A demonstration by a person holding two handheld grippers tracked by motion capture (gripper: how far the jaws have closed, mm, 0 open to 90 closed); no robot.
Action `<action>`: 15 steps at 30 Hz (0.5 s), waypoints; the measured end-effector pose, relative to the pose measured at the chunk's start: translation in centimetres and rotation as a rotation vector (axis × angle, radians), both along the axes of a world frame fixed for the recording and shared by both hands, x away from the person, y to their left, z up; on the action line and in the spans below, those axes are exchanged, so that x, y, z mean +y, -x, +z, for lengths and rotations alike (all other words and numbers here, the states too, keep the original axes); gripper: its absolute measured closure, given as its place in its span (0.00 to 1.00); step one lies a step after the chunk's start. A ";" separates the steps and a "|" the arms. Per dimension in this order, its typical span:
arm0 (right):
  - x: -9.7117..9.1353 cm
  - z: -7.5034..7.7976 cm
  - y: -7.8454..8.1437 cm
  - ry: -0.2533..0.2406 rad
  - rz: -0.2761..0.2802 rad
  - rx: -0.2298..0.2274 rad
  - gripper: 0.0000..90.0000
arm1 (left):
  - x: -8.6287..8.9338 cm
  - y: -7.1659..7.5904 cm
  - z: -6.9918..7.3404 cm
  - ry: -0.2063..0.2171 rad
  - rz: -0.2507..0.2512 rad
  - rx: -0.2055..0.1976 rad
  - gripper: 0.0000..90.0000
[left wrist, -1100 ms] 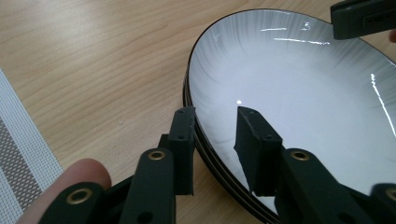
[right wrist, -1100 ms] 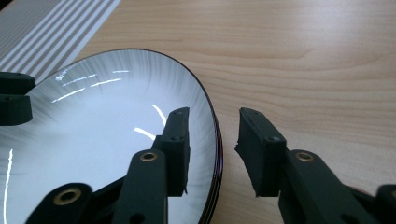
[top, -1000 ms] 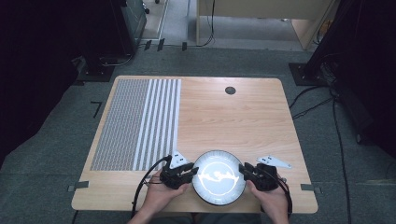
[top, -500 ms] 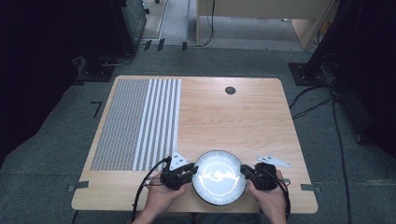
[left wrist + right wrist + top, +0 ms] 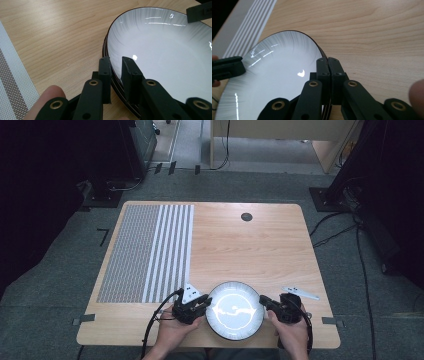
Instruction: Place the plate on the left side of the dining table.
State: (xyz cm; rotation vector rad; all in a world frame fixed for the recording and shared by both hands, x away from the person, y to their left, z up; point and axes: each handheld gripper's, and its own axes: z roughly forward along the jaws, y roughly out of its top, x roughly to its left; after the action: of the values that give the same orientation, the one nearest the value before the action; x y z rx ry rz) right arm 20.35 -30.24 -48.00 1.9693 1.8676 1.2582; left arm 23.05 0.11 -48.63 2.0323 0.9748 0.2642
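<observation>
the white plate (image 5: 235,310) with a dark rim rests on the wooden tabletop (image 5: 250,245) near its front edge, just right of the striped mat (image 5: 147,252). the left tool (image 5: 200,308) has just been closing and is clenched on the plate's left rim (one jaw inside the dish, one outside), and the right tool (image 5: 264,302) has likewise just been closing and grasps the right rim, jaws nearly together across the thin edge.
</observation>
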 end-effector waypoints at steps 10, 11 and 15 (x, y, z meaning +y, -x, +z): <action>-0.1 -0.1 -0.2 -0.071 -0.013 0.027 0.95 | -0.1 0.2 -0.2 0.003 0.019 -0.008 0.89; -0.3 -0.3 -0.2 -0.102 -0.017 0.034 0.95 | -0.1 0.2 -0.2 0.004 0.019 -0.007 0.89; -0.7 -0.5 -0.4 -0.177 -0.031 0.066 0.93 | -0.2 0.2 -0.3 0.009 0.029 -0.012 0.90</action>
State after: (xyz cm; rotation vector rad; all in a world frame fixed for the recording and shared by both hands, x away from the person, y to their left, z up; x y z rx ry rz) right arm 20.70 -30.97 -48.46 2.1440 1.8035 1.4097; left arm 22.86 -0.06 -48.93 2.0078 0.9974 0.2865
